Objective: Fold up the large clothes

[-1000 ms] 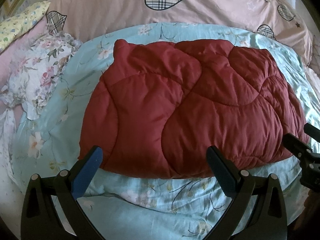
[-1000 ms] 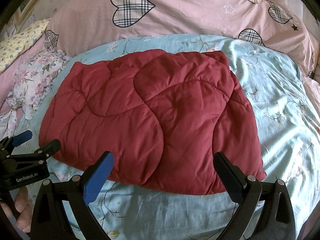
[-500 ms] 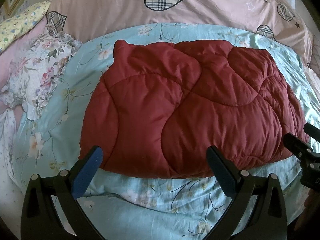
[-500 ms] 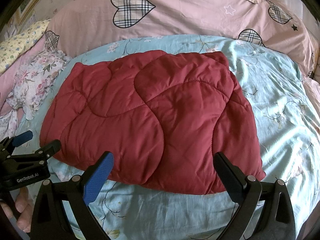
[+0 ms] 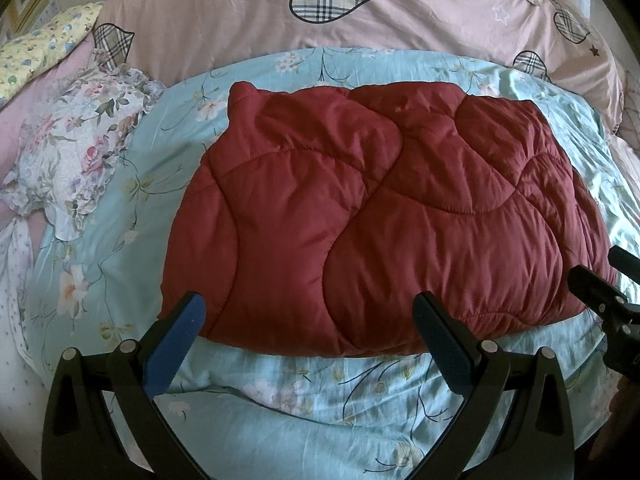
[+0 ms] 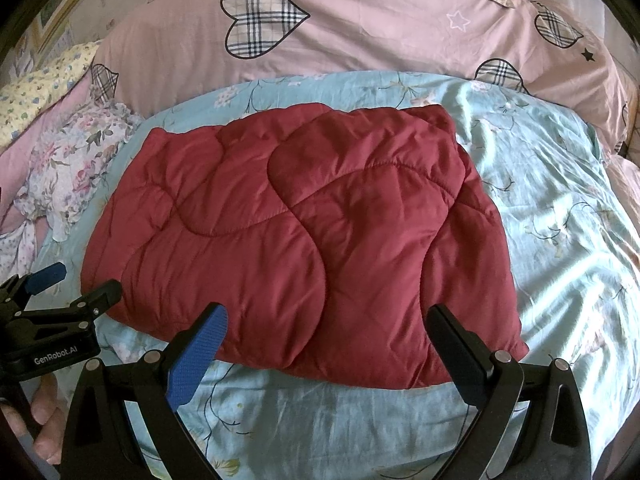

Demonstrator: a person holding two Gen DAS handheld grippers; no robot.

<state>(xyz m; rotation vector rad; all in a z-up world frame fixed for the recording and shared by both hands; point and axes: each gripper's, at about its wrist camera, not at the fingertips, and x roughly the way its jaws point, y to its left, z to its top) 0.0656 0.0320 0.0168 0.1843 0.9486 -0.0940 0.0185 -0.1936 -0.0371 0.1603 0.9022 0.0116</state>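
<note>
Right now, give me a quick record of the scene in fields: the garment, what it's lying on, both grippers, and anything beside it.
garment: red quilted jacket, lying folded and flat
surface: light blue floral sheet
left gripper: open, empty, at the jacket's near edge
right gripper: open, empty, at the near edge
beside: floral cloth, off the jacket's left side
behind: pink heart-print bedding

Plain dark-red quilted garment (image 5: 380, 216), pale-blue floral sheet (image 5: 280, 412), pink duvet (image 5: 240, 8) with plaid hearts
</note>
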